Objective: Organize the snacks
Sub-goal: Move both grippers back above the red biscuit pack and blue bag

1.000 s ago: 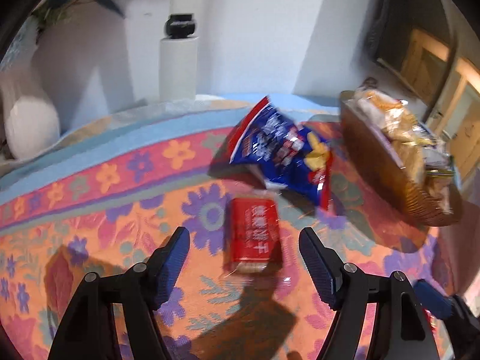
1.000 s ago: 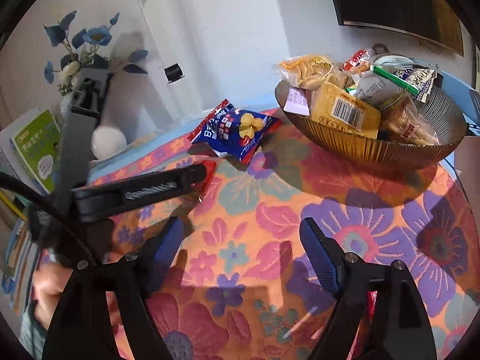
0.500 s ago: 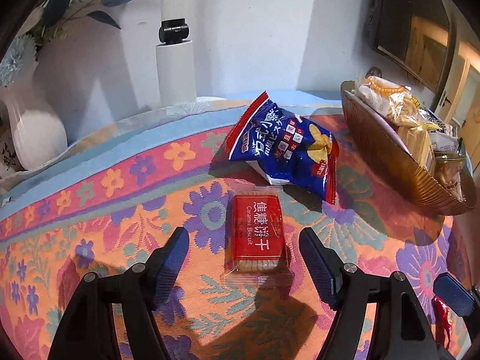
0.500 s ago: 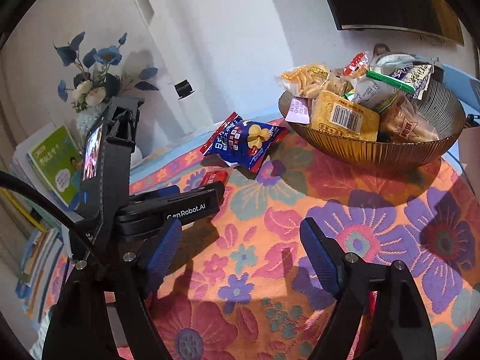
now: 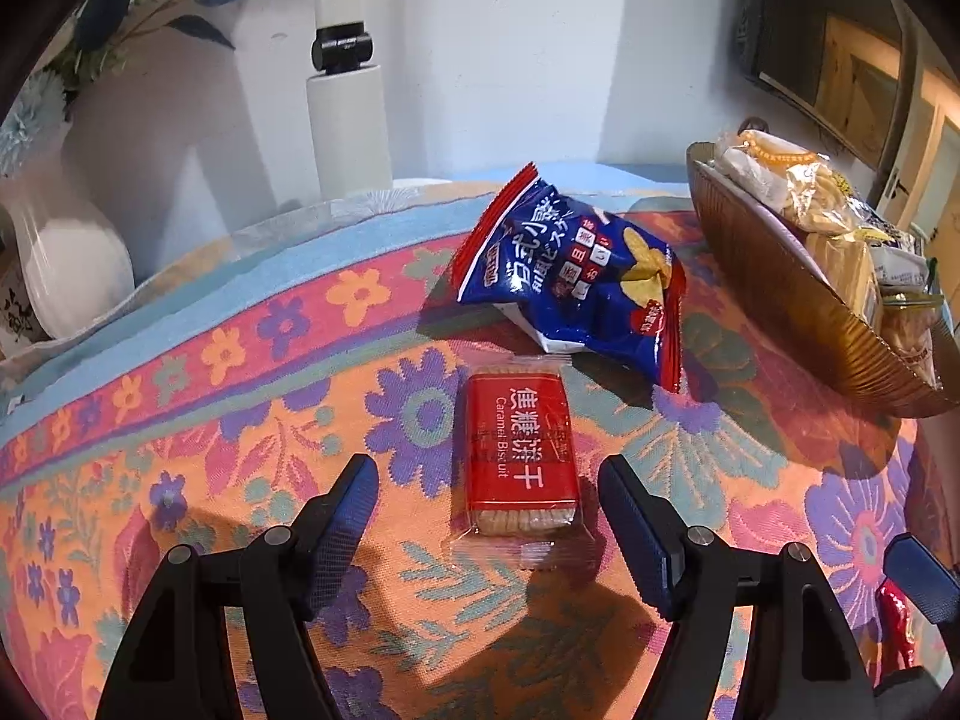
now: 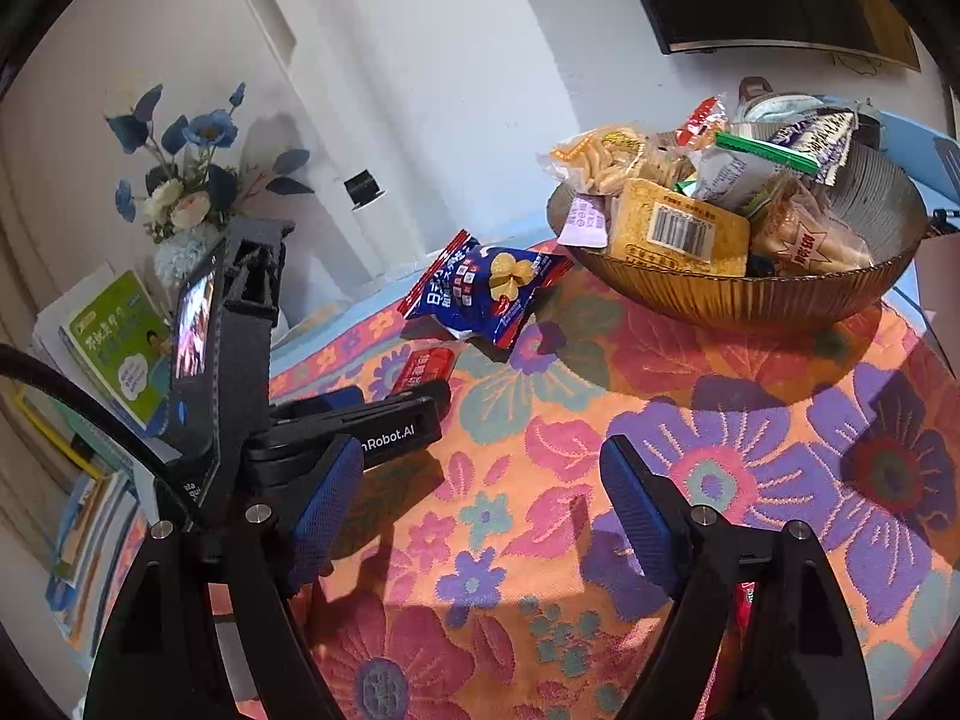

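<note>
The amber bowl (image 6: 750, 300) is already brimming with snacks, while the caramel biscuit pack (image 5: 519, 456) and blue chip bag (image 5: 570, 282) are lying on the worktop. The left gripper (image 5: 489, 510) is straddling the biscuits, fingers released; the right gripper (image 6: 483, 498) is hovering spread and empty.

white wall (image 5: 510, 60) — floral tablecloth (image 5: 240, 408)

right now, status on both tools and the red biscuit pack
Left tool open, straddling red biscuit pack, not gripping. Right tool open, empty. Blue chip bag just beyond pack; snack bowl nearly full.
</note>
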Action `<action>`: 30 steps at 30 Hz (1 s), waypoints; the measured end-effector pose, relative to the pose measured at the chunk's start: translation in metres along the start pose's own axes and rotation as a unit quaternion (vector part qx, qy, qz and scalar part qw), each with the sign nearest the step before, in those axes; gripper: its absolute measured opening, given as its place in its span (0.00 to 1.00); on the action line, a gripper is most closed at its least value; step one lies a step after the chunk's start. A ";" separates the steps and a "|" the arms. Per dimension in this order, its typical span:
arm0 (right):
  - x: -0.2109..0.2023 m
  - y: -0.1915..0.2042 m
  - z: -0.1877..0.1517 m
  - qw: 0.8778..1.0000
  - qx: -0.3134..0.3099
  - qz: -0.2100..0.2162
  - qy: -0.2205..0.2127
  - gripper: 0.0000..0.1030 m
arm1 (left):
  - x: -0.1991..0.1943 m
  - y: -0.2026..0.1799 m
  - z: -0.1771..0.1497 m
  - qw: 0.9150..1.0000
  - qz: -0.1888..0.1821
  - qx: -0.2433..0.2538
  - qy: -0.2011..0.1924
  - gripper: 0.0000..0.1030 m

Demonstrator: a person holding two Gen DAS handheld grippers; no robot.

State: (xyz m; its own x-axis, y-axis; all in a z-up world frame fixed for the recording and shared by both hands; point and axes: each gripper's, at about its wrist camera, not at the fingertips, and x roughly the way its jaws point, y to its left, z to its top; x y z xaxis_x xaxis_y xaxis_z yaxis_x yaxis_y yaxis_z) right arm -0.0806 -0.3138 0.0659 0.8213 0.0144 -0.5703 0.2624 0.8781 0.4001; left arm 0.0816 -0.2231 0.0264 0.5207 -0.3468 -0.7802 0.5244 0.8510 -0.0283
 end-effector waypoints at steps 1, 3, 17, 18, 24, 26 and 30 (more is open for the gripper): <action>0.000 -0.002 0.000 1.000 0.005 0.005 0.001 0.79 | 0.000 0.001 0.000 1.000 -0.002 -0.003 0.001 0.71; 0.001 -0.005 0.001 1.000 0.013 0.013 0.005 0.79 | 0.000 0.002 0.000 1.000 -0.003 -0.006 0.001 0.71; -0.002 -0.017 0.000 0.998 0.049 0.029 0.000 0.82 | -0.001 -0.001 0.000 1.000 0.002 0.002 -0.001 0.71; -0.002 -0.014 0.000 0.999 0.041 0.026 0.000 0.82 | -0.002 -0.001 0.000 1.000 0.002 0.003 -0.001 0.71; 0.001 -0.014 -0.001 0.999 0.037 0.024 0.005 0.83 | -0.003 0.001 -0.001 1.000 -0.003 0.001 -0.006 0.71; 0.003 -0.017 -0.001 0.998 0.046 0.028 0.010 0.83 | -0.003 0.002 -0.001 1.000 -0.003 0.000 -0.006 0.71; 0.004 -0.023 0.000 0.998 0.061 0.032 0.014 0.83 | -0.003 0.002 -0.001 1.000 -0.002 0.004 -0.005 0.71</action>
State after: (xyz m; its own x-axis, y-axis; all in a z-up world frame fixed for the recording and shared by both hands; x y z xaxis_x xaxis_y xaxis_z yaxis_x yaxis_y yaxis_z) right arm -0.0834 -0.3338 0.0543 0.8249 0.0834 -0.5591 0.2707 0.8100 0.5202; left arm 0.0804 -0.2200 0.0275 0.5254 -0.3543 -0.7736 0.5314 0.8467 -0.0269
